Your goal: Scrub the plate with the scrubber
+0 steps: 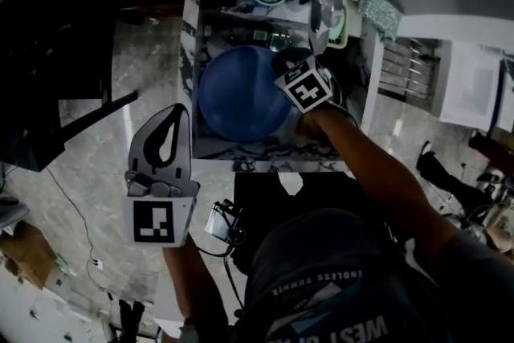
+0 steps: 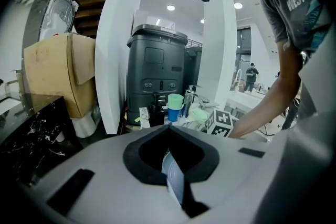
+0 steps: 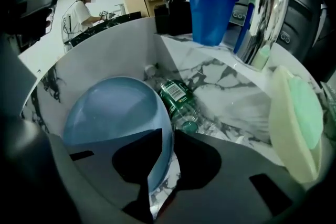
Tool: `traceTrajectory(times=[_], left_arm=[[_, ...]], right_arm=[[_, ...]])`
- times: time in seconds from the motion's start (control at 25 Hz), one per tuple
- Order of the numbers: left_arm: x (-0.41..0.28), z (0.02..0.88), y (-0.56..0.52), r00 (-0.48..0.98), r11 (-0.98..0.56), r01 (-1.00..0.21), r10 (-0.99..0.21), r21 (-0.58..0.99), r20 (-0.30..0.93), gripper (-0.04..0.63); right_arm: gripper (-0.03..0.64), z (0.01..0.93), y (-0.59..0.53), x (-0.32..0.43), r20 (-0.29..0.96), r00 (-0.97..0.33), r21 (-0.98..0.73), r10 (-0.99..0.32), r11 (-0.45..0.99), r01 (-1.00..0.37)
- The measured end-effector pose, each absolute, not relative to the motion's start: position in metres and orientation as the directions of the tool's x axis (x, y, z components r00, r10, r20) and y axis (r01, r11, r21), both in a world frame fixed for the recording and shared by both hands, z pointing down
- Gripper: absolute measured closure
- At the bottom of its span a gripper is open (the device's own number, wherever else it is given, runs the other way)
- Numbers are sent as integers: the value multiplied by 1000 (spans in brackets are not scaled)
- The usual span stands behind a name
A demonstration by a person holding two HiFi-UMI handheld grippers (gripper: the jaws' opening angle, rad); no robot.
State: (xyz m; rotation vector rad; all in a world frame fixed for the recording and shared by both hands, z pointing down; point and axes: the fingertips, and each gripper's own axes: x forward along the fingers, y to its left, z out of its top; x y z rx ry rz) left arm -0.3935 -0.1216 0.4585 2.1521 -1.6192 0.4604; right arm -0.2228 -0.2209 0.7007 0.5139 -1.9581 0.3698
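**Right gripper straddles plate rim in sink**

Blue plate [image 1: 237, 96] sits tilted on edge in the sink [image 3: 105, 47], just beside a green bottle [image 3: 177, 96]. Right gripper [image 3: 164, 162] is about half open, with its jaws either side of the plate's rim and not clamping it. Left gripper [image 1: 178, 115] is outside the sink with its jaws together; nothing clearly held. Scrubber [image 3: 296, 115] lies on the ledge right of the tap [image 3: 265, 13], apart from both grippers.

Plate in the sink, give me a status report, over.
Left claw shut, away from the plate. Right claw open, astride blue plate rim. Scrubber untouched. Green bottle lying beside plate.
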Motion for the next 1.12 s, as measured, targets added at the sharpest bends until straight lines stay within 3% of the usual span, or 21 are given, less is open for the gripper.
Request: traceTrajectory(times=[0.2,0.6,1.12], left_arm=[[-396,462,-121,266,-233,-964,-825,129,498,595],[-390,457,-118,263,-228,-965,-828,132,495,595],[-377,451,-112,246,-215,-969,-834,120,493,595]], right_arm=[[531,710,-218,-218,920,-346,-2,-186,879,-478],[568,680,-222,-215,888,-340,149,-310,893,-425],[581,622,-210,-206,826,-524,-166,-210,796,-582]])
